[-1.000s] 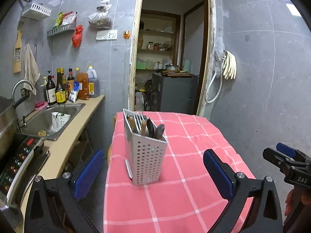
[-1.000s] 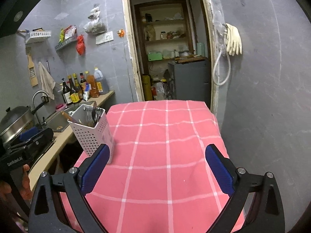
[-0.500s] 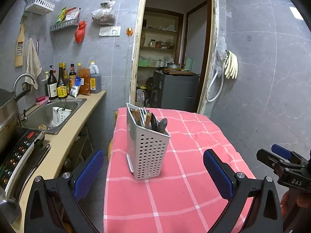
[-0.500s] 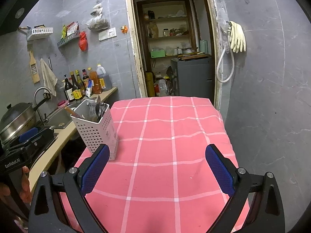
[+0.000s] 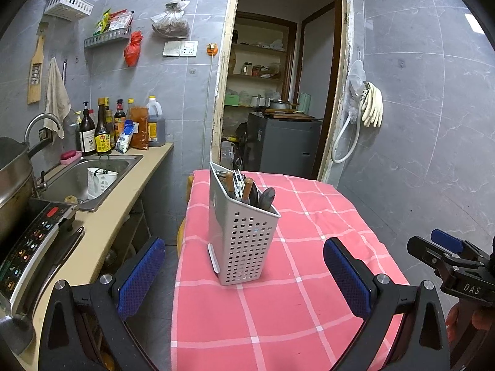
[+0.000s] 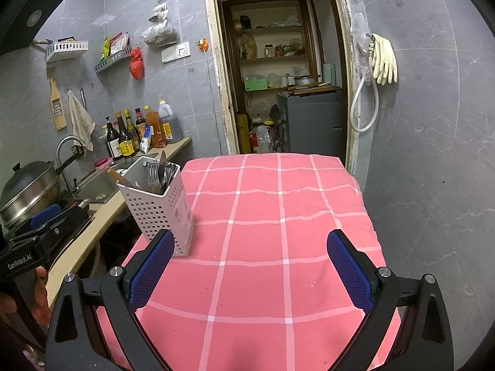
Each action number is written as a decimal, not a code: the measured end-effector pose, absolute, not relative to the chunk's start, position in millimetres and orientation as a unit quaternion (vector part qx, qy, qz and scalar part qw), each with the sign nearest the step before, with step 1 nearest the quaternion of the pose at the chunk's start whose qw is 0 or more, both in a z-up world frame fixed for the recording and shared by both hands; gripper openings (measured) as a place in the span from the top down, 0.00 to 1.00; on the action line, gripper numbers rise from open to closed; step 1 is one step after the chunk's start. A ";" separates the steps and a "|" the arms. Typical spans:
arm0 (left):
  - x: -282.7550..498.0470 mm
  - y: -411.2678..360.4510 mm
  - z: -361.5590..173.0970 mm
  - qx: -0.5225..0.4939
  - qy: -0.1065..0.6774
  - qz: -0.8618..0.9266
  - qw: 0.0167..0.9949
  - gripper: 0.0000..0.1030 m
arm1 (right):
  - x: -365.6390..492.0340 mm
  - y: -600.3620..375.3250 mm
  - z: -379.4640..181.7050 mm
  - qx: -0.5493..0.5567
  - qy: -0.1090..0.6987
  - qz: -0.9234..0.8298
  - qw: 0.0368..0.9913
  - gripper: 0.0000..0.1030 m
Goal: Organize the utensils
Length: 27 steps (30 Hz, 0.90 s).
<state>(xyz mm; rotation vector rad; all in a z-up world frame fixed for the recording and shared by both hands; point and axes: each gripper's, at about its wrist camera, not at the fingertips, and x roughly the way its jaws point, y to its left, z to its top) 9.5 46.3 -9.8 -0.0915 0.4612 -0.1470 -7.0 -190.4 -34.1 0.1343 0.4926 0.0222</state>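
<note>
Both jaws stand wide apart and hold nothing. On the left gripper (image 5: 244, 270) the blue pads (image 5: 140, 273) frame the white perforated utensil holder (image 5: 243, 238), which stands upright on the pink checked tablecloth (image 5: 309, 309), near its left edge. Inside the holder are forks (image 6: 152, 174), a knife blade (image 6: 161, 168), spoons (image 5: 266, 198) and wooden handles (image 5: 229, 181). The right gripper (image 6: 247, 273) hovers over the near part of the cloth, with the holder just beside its left pad. A counter with a sink (image 5: 77, 182) lies to the left.
</note>
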 end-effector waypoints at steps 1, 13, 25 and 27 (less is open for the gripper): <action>9.4 46.5 -9.8 -0.045 0.228 -0.073 0.970 0.00 | -6.9 -190.8 -33.9 0.066 0.243 0.011 0.968 0.06; 9.3 45.9 -9.6 -0.046 0.229 -0.073 0.970 0.00 | -6.3 -189.6 -33.9 0.067 0.245 0.013 0.967 0.06; 9.6 47.1 -9.5 -0.046 0.228 -0.073 0.970 0.00 | -6.9 -187.2 -34.1 0.067 0.245 0.012 0.967 0.06; 9.6 46.7 -9.3 -0.046 0.229 -0.073 0.970 0.00 | -6.5 -187.7 -34.2 0.067 0.245 0.013 0.967 0.06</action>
